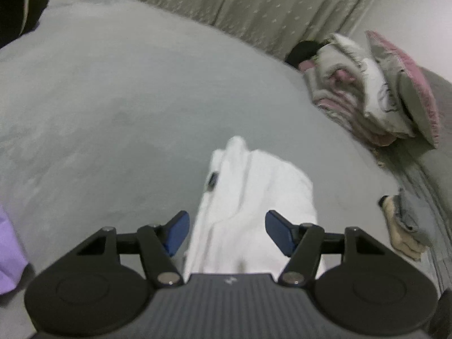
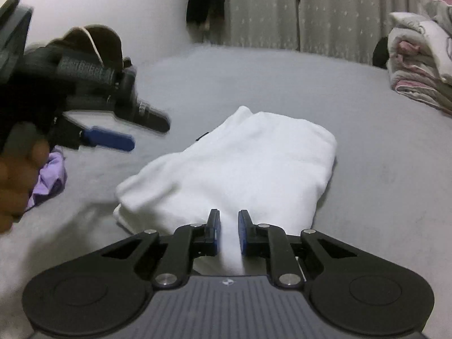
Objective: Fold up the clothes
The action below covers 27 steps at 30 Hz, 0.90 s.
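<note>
While right tongs (image 2: 228, 231) pinch the white garment (image 2: 240, 163) and left tongs (image 1: 226, 233) gape empty, its fold may slump on the bed (image 2: 381, 169).

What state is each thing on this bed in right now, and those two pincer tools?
White fabric garment: folded into a thick bundle, lying on the grey bedsheet.
Left gripper: open, blue pads apart, clear of the cloth.
Right gripper: jaws narrow, white cloth between them; grip uncertain.
Crumpled purple cloth: unfolded heap.
Pink-and-grey folded bedding stack: folded, piled by the curtain.
</note>
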Motion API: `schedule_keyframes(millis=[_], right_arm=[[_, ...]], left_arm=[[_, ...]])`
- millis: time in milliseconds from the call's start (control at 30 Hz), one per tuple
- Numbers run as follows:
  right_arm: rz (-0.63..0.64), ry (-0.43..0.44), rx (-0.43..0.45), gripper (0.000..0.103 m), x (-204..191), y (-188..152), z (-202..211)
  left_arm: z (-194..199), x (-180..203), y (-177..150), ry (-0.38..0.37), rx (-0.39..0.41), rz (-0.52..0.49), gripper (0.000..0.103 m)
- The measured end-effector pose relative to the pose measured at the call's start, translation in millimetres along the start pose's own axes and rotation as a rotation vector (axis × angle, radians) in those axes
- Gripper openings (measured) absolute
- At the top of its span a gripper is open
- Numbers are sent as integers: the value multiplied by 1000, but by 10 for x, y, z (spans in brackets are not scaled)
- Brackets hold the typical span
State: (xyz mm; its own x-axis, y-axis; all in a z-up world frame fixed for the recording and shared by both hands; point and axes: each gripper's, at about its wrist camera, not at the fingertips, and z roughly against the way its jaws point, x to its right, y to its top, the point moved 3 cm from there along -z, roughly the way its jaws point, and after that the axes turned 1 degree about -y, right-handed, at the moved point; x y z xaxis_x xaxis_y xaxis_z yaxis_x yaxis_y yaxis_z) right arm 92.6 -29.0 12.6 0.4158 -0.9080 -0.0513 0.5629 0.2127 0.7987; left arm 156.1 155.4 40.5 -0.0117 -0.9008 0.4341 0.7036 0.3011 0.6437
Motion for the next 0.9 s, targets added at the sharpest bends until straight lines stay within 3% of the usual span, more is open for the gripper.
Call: schedule_keyframes(millis=[100, 333, 467, 567, 700, 767, 900], right_arm=[[8, 24, 15, 15, 56, -11, -15], [87, 33, 23, 13, 144, -23, -159], [122, 41, 33, 13, 176, -35, -173], [92, 55, 34, 13, 220, -13, -184], [148, 34, 14, 14, 175, 112, -86], [113, 26, 22, 21, 225, 190, 51], [78, 32, -18, 23, 334, 139, 64]], left_arm=[[-61, 76, -61, 1, -18, -48, 61], [-456, 43, -278, 194, -153, -121, 60], [-427, 73, -380, 219, -129, -194, 61], [-427, 60, -405, 214, -124, -193, 61], [-422, 63, -411, 213, -124, -194, 61], [-410, 67, -420, 219, -123, -200, 61], [-352, 111, -458, 231, -124, -221, 60]])
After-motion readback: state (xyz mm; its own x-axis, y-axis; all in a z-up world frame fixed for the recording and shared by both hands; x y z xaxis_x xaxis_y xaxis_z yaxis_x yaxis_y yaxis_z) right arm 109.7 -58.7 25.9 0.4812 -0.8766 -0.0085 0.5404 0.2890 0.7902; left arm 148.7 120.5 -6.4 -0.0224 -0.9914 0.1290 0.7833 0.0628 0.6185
